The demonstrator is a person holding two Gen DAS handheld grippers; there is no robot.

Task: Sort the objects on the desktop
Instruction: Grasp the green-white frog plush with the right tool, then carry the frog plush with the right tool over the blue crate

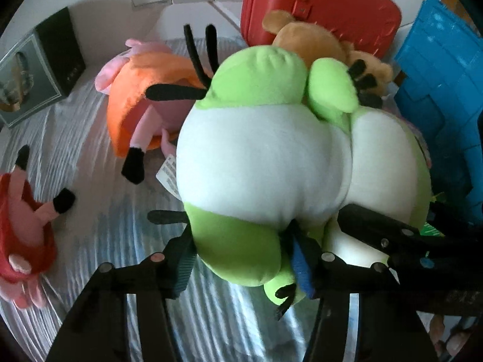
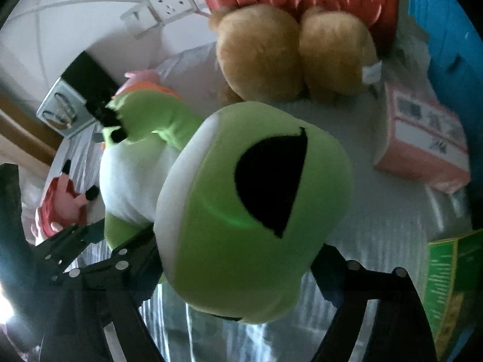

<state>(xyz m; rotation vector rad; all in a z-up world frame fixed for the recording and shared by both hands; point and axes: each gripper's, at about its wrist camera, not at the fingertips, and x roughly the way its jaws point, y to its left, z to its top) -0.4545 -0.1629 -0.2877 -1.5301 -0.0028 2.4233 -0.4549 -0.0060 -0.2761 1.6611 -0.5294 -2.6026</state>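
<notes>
Here, both grippers are working the green frog plush (image 1: pixel 259 150) mid-bed: the left gripper (image 1: pixel 241 259) jaws are clamping a hind leg, the right gripper (image 2: pixel 235 274) jaws are bracketing its head, ideally closing evenly before lifting.

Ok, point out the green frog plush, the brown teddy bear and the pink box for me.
green frog plush (image 1: pixel 259 157): left wrist view, white belly.
brown teddy bear (image 2: pixel 259 57): right wrist view, furry rounded part.
pink box (image 2: pixel 422 144): right wrist view, printed top face.
</notes>
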